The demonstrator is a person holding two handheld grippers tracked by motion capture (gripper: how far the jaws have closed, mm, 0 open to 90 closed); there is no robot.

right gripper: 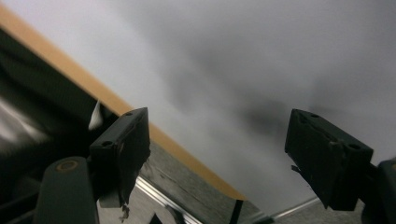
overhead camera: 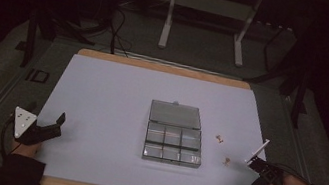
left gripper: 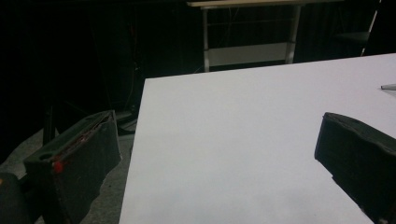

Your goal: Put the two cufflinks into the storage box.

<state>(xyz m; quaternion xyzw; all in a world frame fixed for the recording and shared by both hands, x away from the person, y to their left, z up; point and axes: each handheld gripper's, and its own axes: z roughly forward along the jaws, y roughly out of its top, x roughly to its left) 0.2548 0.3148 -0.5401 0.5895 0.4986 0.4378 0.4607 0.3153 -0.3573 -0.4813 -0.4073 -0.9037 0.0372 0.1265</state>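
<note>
Clear compartment box open mid-tabletop, left hand-held gripper and right hand-held gripper both spread wide, empty, at near corners

No legible text, seemingly.

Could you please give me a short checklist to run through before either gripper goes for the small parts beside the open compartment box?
1. Left gripper open, nothing held: ok.
2. Right gripper open, nothing held: ok.
3. Compartment box lid open, lying flat behind it: ok.
4. Two small parts lie on the white sheet right of the box, apart from it: ok.
5. Compartments empty: cannot tell, too small and dim.
6. Right gripper aimed at the parts: not ok, it points at the table's right edge.
</note>
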